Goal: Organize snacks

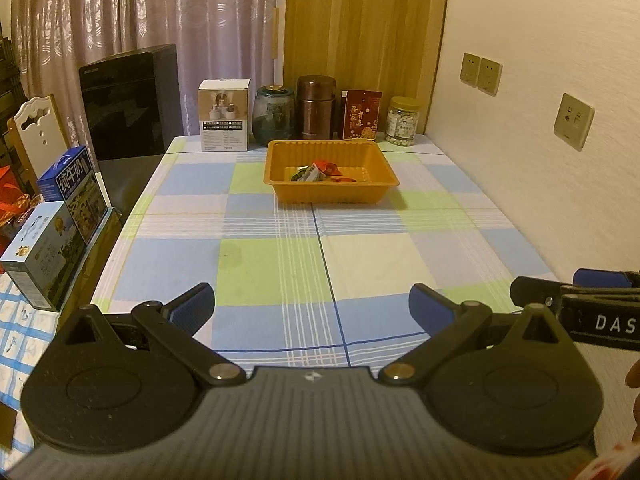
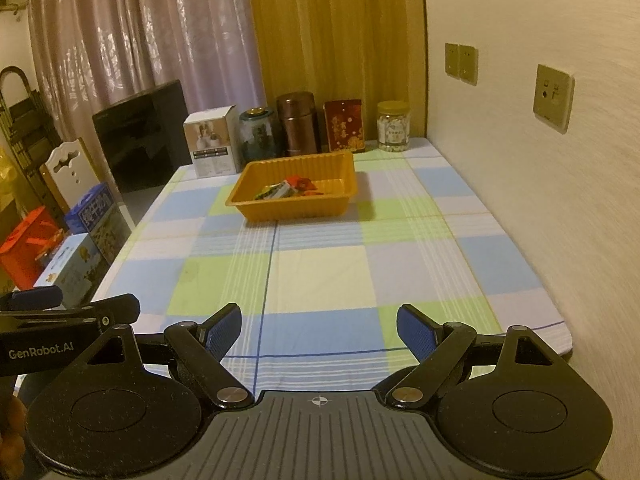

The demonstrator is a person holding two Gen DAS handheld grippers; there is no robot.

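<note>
A table (image 1: 280, 248) under a blue, green and white checked cloth runs toward twelve o'clock, where pale mauve curtains (image 1: 140, 20) hang beside a wooden panel (image 1: 360, 20). At two o'clock a cream wall (image 1: 540, 160) carries wall sockets (image 1: 573, 121). At ten o'clock stands a white chair back (image 1: 38, 128). The light is warm and dim.
</note>
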